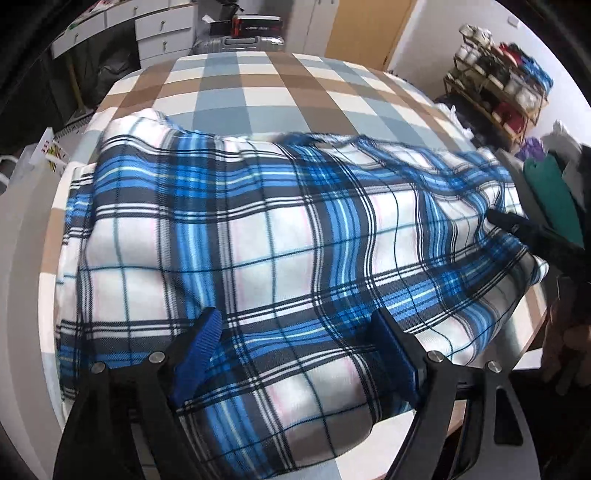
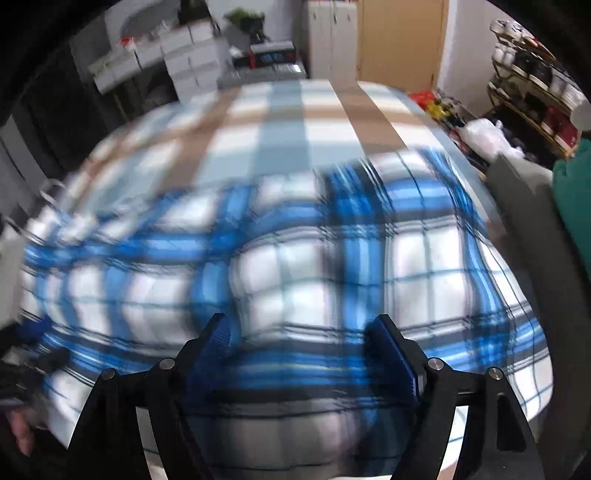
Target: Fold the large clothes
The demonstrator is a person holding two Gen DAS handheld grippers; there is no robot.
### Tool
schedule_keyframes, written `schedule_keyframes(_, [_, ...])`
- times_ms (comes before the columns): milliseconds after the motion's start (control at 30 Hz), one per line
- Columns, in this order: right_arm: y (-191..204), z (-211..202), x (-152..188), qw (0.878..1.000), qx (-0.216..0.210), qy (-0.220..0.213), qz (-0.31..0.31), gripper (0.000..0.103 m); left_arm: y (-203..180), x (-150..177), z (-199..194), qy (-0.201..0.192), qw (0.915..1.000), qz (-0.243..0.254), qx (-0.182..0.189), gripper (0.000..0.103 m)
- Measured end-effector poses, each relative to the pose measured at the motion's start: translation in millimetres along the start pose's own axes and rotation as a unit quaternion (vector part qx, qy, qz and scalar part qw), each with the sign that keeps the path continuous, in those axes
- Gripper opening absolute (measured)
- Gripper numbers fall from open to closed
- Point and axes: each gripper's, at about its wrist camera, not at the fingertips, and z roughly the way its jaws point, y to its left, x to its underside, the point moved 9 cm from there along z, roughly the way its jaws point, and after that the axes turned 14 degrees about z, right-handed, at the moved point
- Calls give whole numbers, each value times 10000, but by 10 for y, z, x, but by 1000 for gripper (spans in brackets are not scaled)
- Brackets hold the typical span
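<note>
A large blue, white and black plaid garment [image 1: 258, 236] lies spread across a table covered with a brown, blue and white checked cloth [image 1: 243, 85]. My left gripper [image 1: 295, 325] is open, its blue-padded fingers [image 1: 201, 339] just above the garment's near edge, holding nothing. The right gripper shows in the left wrist view at the right edge [image 1: 502, 218], its black tip on the garment's right side. In the right wrist view, which is motion-blurred, my right gripper [image 2: 299, 336] is open over the garment [image 2: 295, 258], empty.
White drawers [image 1: 159, 33] and a suitcase [image 1: 240, 42] stand beyond the table's far end. A wooden shelf rack [image 1: 495, 88] with shoes stands at the right, with bags on the floor [image 2: 484, 136]. A wooden door [image 2: 399, 40] is at the back.
</note>
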Motion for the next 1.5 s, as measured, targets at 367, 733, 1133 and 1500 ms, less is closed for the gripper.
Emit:
schedule_keyframes(367, [554, 575, -168, 9968, 165, 405, -665, 83, 190, -318, 309, 320, 9985, -409, 150, 79])
schedule_keyframes(733, [-45, 32, -405, 9995, 19, -314, 11, 79, -506, -528, -99, -450, 9979, 465, -80, 80])
schedule_keyframes(1133, [-80, -71, -238, 9981, 290, -227, -496, 88, -517, -309, 352, 159, 9847, 1253, -1204, 83])
schedule_keyframes(1500, [312, 167, 385, 9813, 779, 315, -1734, 98, -463, -384, 332, 147, 9843, 1260, -1226, 87])
